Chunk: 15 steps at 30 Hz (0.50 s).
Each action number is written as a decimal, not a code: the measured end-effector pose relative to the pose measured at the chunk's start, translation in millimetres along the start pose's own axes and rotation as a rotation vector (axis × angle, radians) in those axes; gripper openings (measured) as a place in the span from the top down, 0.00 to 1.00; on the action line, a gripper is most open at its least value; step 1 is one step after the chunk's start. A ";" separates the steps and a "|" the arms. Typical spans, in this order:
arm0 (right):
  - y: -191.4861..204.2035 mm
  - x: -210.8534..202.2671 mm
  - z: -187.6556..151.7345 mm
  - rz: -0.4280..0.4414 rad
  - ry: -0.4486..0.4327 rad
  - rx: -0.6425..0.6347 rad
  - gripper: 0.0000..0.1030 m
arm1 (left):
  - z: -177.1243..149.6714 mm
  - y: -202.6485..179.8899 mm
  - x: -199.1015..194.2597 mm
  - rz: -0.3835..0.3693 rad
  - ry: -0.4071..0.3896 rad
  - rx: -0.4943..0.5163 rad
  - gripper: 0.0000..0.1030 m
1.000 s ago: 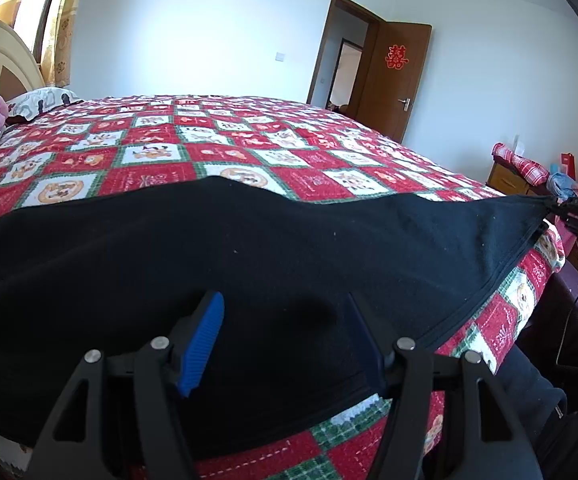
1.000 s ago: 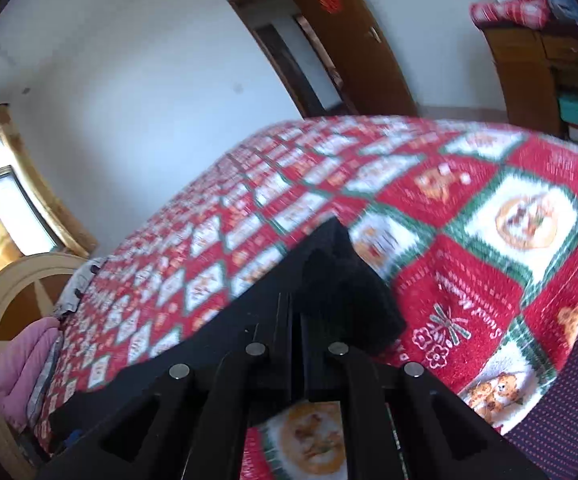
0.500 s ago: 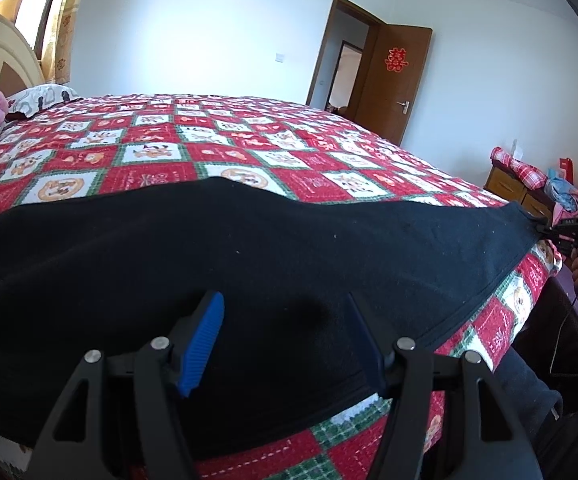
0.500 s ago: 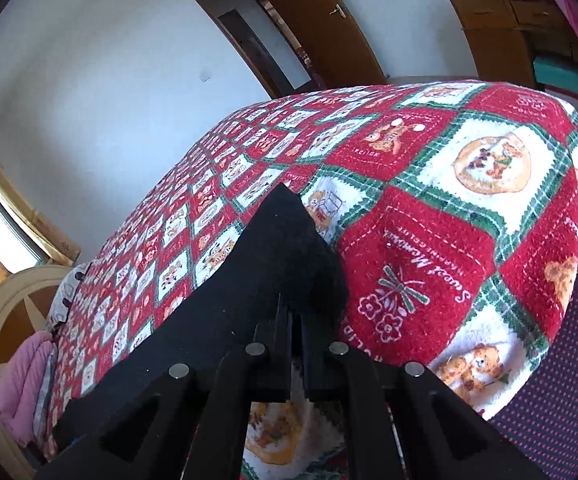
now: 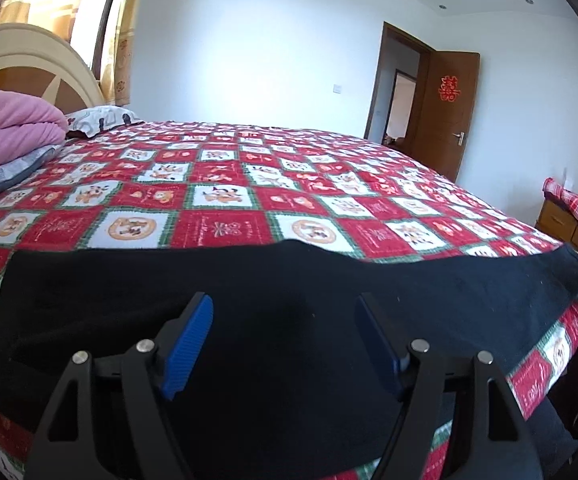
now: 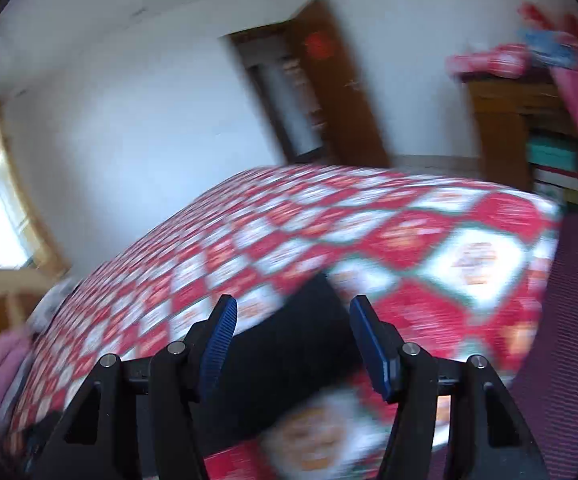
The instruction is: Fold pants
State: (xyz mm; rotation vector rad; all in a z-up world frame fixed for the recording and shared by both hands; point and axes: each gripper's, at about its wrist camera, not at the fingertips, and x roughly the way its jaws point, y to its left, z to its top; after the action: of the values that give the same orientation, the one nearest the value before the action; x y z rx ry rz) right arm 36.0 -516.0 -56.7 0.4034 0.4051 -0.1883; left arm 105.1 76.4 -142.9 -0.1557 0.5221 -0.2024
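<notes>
The black pants [image 5: 289, 320] lie flat in a long band along the near edge of the bed. My left gripper [image 5: 285, 312] is open and empty, hovering just over the middle of the pants. In the blurred right wrist view the pants' end [image 6: 289, 344] lies on the quilt between the open fingers of my right gripper [image 6: 291, 316], which holds nothing.
The bed carries a red, white and green checked quilt [image 5: 249, 184]. A pink blanket [image 5: 5, 128] and a pillow [image 5: 97, 118] lie at the headboard on the left. A wooden dresser [image 5: 569, 224] stands to the right. A brown door [image 5: 445, 112] is open behind.
My right gripper has opened and let go of the pants' end, which now lies on the quilt. The right view has swung and blurred. The left gripper has stayed open and turned left.
</notes>
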 end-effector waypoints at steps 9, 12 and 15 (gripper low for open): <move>175.9 131.8 -52.5 0.554 0.548 -0.009 0.43 | -16.3 -3.7 14.7 0.044 0.065 0.029 0.25; 240.0 175.3 -82.2 0.614 0.695 -0.049 0.43 | -24.4 -13.0 16.2 0.075 0.041 0.092 0.19; 295.4 205.2 -112.4 0.662 0.821 -0.096 0.49 | -27.8 -17.1 17.1 0.095 0.027 0.126 0.15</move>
State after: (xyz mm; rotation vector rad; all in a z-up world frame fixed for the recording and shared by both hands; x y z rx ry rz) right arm 258.4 -222.2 -135.8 0.4902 1.0516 0.6656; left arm 102.9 53.2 -171.4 -0.0052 0.5410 -0.1448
